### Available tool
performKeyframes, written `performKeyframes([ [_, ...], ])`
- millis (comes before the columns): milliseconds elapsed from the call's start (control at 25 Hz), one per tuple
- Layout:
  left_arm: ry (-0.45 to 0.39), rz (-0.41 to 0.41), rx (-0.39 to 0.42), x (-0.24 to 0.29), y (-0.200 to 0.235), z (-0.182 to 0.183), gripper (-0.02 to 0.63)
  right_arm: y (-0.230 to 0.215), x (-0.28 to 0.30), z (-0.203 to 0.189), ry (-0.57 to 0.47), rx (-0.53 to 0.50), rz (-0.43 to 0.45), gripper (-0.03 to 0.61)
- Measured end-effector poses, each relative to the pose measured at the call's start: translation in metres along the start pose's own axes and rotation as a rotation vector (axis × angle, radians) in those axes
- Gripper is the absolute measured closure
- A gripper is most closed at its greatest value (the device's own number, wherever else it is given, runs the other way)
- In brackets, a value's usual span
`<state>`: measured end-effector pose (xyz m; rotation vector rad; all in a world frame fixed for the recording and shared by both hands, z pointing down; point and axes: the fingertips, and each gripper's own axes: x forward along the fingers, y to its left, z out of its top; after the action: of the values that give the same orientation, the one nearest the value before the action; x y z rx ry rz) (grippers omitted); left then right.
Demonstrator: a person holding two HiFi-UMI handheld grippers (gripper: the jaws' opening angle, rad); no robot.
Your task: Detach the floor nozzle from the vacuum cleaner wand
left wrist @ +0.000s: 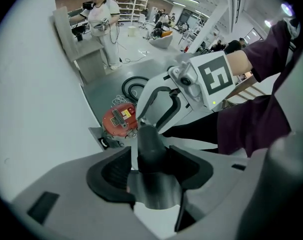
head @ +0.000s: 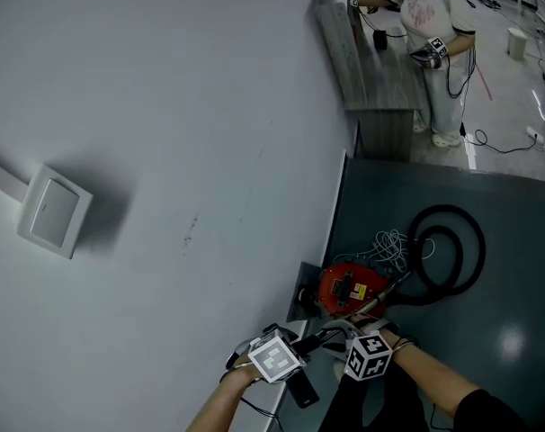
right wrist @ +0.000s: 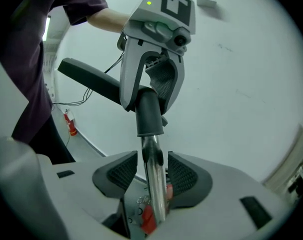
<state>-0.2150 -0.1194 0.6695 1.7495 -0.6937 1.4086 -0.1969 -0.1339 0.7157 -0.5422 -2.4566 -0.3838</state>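
Head view, grippers: left gripper [head: 286, 354] and right gripper [head: 367, 349] sit side by side at the bottom edge.
Head view, vacuum: red canister [head: 349, 288] on the dark floor [head: 497, 232] beside the white wall [head: 165, 151], hose [head: 448, 255] coiled beyond it.
Left gripper view, jaws: wide apart; the wand's dark sleeve [left wrist: 150, 146] stands between the pads, unclamped.
Right gripper view, jaws: wide apart; chrome wand [right wrist: 153, 184] runs between them, gap on either side.

Open-plan lab hall, white wall [head: 165, 151], glossy grey floor [head: 511, 331], shelving [left wrist: 134, 5] at the back, person [head: 434, 25] at a grey counter [head: 371, 70], loose floor cables [head: 499, 144]
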Motion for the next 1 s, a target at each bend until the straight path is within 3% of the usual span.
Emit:
performKeyframes([
  [120, 0.047, -0.028, -0.004, 0.006, -0.002, -0.005, 0.380, -0.005, 0.007, 0.000, 0.013, -0.047, -0.048, 0.400],
  [280, 0.063, -0.101, -0.020, 0.007, -0.013, -0.003, 0.416, -0.003, 0.010, 0.000, 0.007, -0.052, -0.039, 0.429],
  [480, 0.036, -0.038, -0.062, 0.006, 0.002, -0.005, 0.425, -0.004, 0.010, -0.001, 0.014, -0.041, -0.032, 0.431],
  [760, -0.062, -0.057, -0.090, -0.003, -0.002, 0.005, 0.426, -0.006, 0.005, 0.001, 0.006, -0.012, -0.043, 0.431],
  [880, -0.061, -0.069, -0.087, -0.005, 0.000, 0.006, 0.426, -0.008, 0.004, 0.002, 0.007, -0.003, -0.052, 0.433],
  [1000, -0.028, -0.020, -0.106, -0.009, 0.000, 0.006, 0.428, -0.010, 0.006, 0.003, 0.024, 0.017, -0.046, 0.433],
])
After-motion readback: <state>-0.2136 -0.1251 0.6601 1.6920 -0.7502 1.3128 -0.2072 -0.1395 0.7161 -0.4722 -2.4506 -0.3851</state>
